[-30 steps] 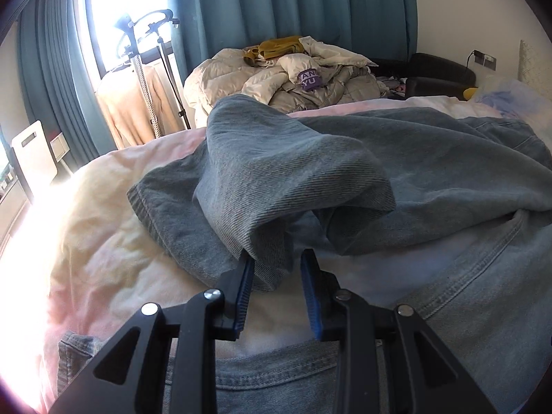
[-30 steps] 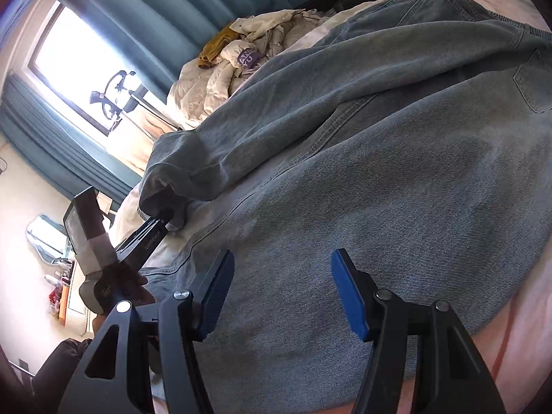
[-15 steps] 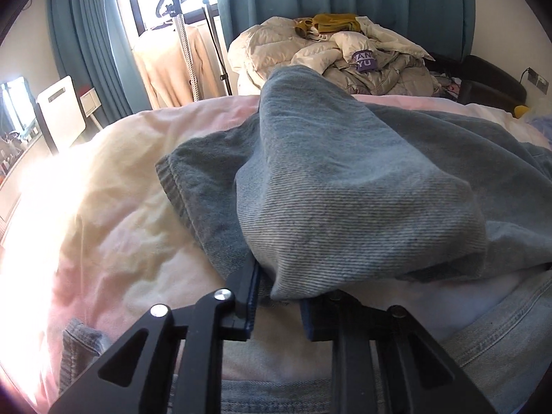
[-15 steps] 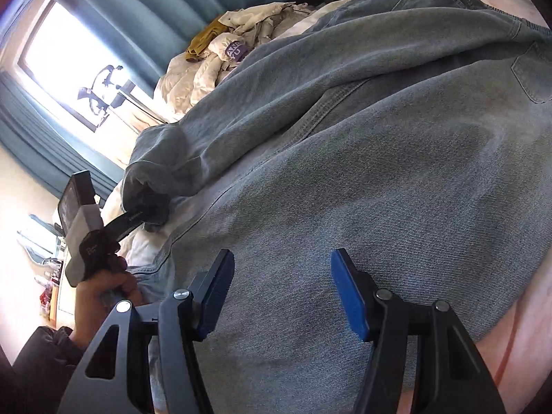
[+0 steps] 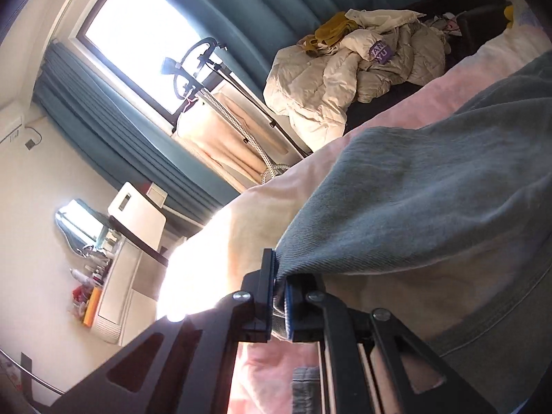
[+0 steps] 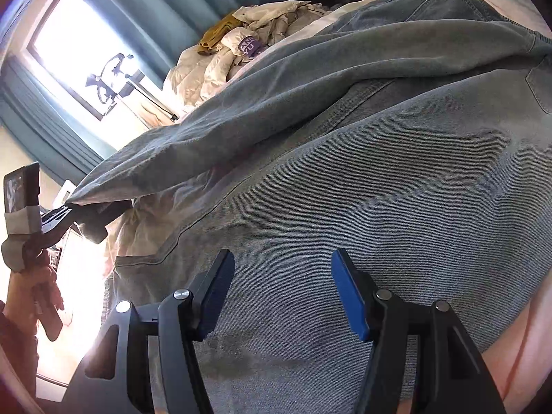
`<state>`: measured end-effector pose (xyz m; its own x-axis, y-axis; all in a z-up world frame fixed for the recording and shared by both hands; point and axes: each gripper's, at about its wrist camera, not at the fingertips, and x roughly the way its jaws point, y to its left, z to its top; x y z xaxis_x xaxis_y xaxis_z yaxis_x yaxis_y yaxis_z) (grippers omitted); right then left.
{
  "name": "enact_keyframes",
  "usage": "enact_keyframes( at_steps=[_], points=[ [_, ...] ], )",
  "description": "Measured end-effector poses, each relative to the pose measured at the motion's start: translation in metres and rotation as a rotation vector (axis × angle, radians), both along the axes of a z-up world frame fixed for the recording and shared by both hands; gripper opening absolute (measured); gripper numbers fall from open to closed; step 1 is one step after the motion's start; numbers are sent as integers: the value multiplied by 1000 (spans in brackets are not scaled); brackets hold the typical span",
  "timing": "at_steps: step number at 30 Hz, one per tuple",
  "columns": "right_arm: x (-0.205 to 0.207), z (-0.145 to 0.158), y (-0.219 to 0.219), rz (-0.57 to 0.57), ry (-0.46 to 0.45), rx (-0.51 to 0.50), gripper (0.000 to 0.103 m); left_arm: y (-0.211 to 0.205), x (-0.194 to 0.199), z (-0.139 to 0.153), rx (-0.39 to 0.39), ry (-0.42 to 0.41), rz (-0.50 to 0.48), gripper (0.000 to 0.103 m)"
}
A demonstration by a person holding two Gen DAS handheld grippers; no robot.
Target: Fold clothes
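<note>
Behind, cream quilted coat pile (image 5: 348, 72) lying heaped past bed edge, garment steamer (image 5: 203, 79) standing before window. Left gripper (image 5: 280, 296) clamping denim sleeve cuff (image 5: 396, 214), sleeve stretching taut leftward across denim jacket (image 6: 379, 207). Right gripper (image 6: 281, 289) hovering spread over jacket body, grasping nothing. Pink bedspread (image 5: 262, 214) lying under jacket; teal curtains (image 5: 114, 127) hanging behind.

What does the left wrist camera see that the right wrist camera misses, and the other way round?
Only the left wrist view shows the left gripper close up, shut on the denim sleeve cuff, plus a white dresser. Only the right wrist view shows the open right gripper over the denim jacket's back and the person's left hand. Both show the teal curtains and cream puffer jacket pile.
</note>
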<state>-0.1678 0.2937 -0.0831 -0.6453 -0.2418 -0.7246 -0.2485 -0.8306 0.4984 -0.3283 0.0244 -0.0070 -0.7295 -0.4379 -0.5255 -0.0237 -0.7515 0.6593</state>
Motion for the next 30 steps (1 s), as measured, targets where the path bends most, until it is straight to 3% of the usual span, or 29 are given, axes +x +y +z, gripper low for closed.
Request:
enact_keyframes(
  at_steps=[4,9,11,13,14,17,22,26,30],
  points=[
    [2,4,3,-7,14,-4,59,0,18,-17,-117,-45,-62,5],
    [2,1,6,-8,5,-24,59,-5,42,-74,-92,-161,-55,5],
    [1,1,5,0,5,-26,59,-9,46,-84,-19,-168,-47,5],
    [0,4,4,9,19,-10,59,-19,48,-81,142,-172,-20,5],
    [1,5,3,7,22,8,59,-23,49,-79,187,-177,-2,7],
    [-3,9,1,8,35,15,59,-31,59,-65,322,-217,32,14],
    [0,17,-3,16,63,43,59,-46,99,-39,596,-273,67,15],
    [11,20,-5,22,79,65,59,-54,153,-41,735,-263,139,16],
    [23,26,-12,34,87,136,59,-44,194,-50,716,-211,135,17]
  ],
)
